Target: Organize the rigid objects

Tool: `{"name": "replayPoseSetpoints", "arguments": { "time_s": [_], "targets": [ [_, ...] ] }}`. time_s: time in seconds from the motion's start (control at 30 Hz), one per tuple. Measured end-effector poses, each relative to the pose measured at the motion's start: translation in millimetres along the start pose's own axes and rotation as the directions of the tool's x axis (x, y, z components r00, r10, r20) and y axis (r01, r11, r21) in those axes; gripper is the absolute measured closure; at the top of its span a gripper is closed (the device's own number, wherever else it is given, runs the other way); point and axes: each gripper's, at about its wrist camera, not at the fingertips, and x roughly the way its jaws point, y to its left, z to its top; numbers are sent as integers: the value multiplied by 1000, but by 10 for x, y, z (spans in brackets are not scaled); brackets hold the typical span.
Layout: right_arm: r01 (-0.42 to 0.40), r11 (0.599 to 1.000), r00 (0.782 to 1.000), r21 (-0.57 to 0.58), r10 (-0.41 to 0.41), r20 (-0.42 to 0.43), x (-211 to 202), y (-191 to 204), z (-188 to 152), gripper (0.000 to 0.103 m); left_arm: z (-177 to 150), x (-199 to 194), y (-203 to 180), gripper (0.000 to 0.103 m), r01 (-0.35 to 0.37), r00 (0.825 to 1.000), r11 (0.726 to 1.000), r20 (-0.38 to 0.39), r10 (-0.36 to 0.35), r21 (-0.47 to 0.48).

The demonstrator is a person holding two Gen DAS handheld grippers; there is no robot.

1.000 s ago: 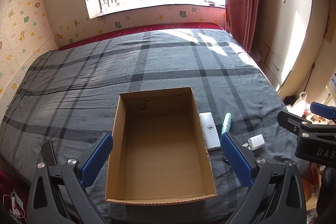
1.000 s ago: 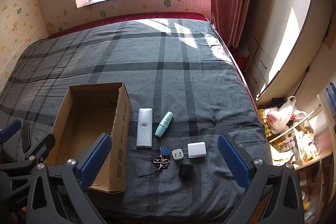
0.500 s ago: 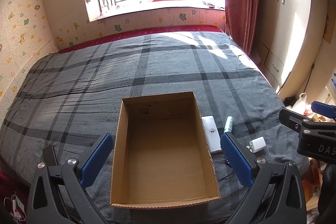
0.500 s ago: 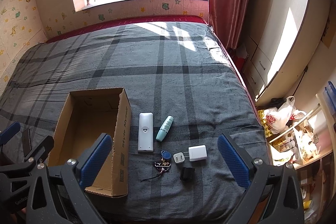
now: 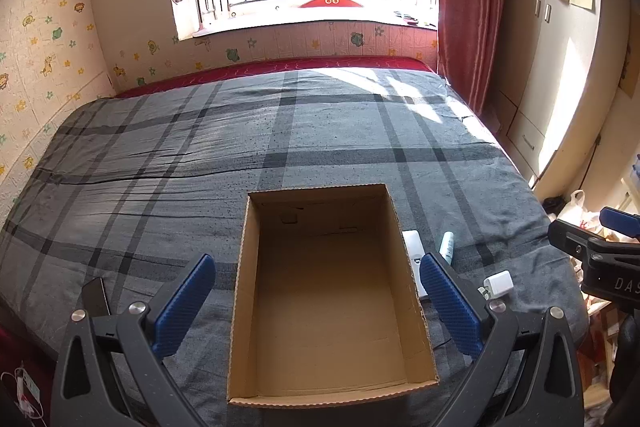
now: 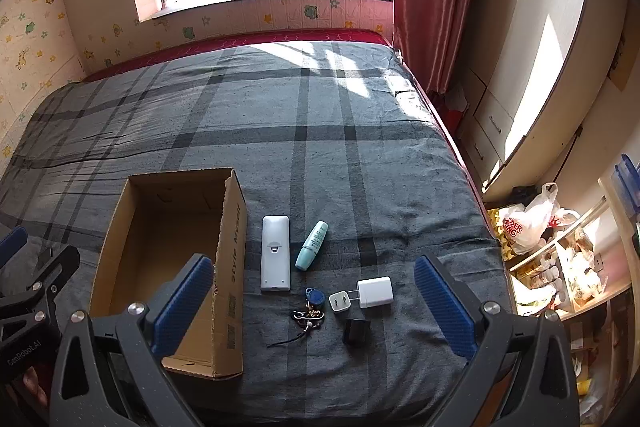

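Cardboard box [image 6: 168, 259], remote [image 6: 275, 253], tube [image 6: 312, 245] and chargers [image 6: 375, 291] are laid on bed [image 6: 320, 147]; left gripper [image 5: 320, 303] and right gripper [image 6: 316, 303] are held released.

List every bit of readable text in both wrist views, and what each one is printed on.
"Style M...", rest unclear: side of the cardboard box.
"GenRobot.AI": left gripper body.
"DAS", cut off: right gripper body.
"...ER KING", partly hidden: plastic bag.
Print on the mint tube and the box's barcode label: too small.
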Motion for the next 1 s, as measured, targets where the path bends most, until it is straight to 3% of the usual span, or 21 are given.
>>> {"name": "replayPoseSetpoints", "arguments": {
  "time_s": [0.2,0.47,0.67,1.0],
  "targets": [
    [23,1000,1000,1,-23,-9,105,-39,-19,0,-25,168,344,0,-29,999,999,16,30,-31],
    [26,1000,998,16,-25,-53,353,-55,-32,0,-204,554,805,0,-83,996,992,-24,81,-92],
    [26,1000,994,12,-25,-103,556,-41,-54,0,-383,995,970,0,-58,994,992,-101,47,-112],
    [41,999,989,8,-39,-144,729,-59,-140,0,-687,1457,1028,2,-41,987,993,-158,23,-109]
  ]
}}
